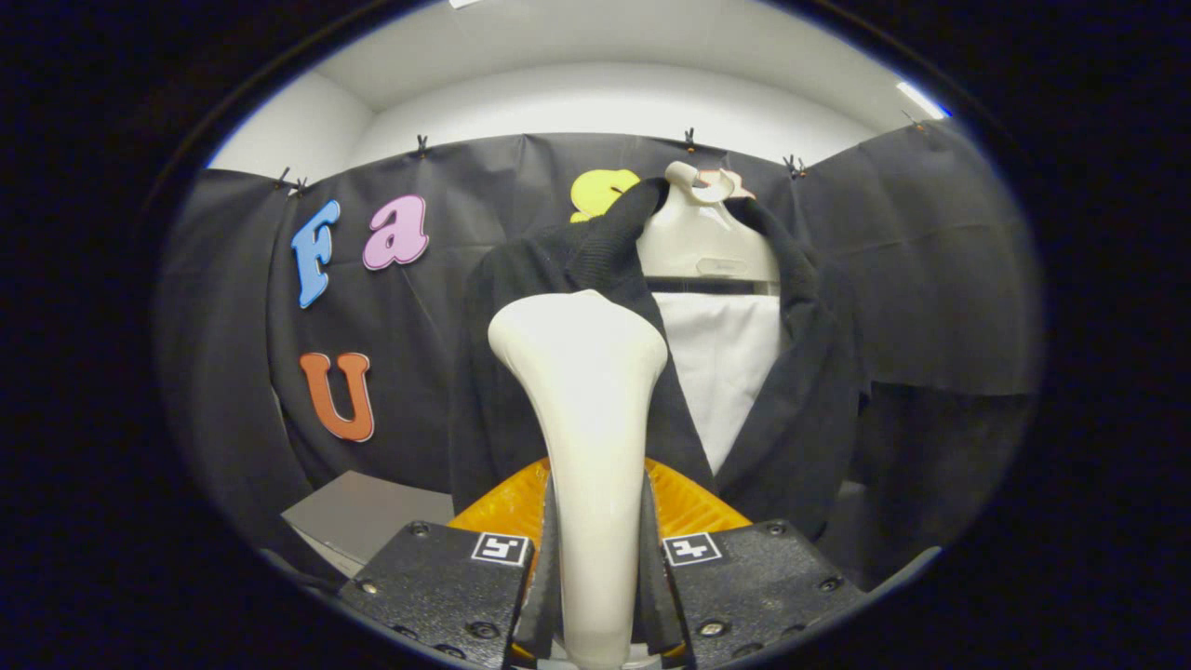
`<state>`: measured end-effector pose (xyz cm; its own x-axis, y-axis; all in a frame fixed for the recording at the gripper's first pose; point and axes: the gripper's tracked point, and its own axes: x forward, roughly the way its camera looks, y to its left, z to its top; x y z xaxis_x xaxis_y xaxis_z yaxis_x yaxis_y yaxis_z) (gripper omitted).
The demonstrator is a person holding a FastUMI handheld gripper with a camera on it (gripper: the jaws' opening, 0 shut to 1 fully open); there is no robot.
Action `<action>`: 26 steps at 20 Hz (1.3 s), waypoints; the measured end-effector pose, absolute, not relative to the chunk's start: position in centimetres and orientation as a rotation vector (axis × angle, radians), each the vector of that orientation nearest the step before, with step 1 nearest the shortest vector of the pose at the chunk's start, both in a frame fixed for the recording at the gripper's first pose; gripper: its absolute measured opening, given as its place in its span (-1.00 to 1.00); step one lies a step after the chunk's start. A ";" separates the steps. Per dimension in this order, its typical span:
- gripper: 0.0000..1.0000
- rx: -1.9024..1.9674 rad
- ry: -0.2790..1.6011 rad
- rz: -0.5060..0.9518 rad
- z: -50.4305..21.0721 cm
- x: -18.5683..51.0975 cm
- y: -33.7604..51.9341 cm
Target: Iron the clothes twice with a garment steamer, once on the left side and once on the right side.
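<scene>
A white garment steamer (586, 419) stands upright between my fingers, its wide head at the top. My gripper (595, 577) is shut on the steamer's narrow handle, one black finger (549, 568) pressing each side. Just beyond the steamer hangs a black jacket (521, 372) on a white hanger (707, 237), open at the front over a white panel (721, 372). The steamer's head sits in front of the jacket's left front, near the lapel; whether it touches the cloth I cannot tell.
A grey box (358, 516) lies low to the left of the fingers, beside the jacket's hem. An orange ribbed part (684, 502) shows just behind the fingers. The booth's black cloth wall (930, 279) hangs close behind the jacket.
</scene>
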<state>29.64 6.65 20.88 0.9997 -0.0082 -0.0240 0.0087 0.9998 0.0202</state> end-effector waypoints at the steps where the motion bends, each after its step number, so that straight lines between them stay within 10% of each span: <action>1: -0.22 0.022 0.037 -0.011 20.1 29.6 6.5; 26: -0.22 0.118 0.243 -0.039 1.9 26.4 2.3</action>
<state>26.44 2.29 1.90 0.9698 -0.0244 -0.2428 0.0529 0.9923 0.1117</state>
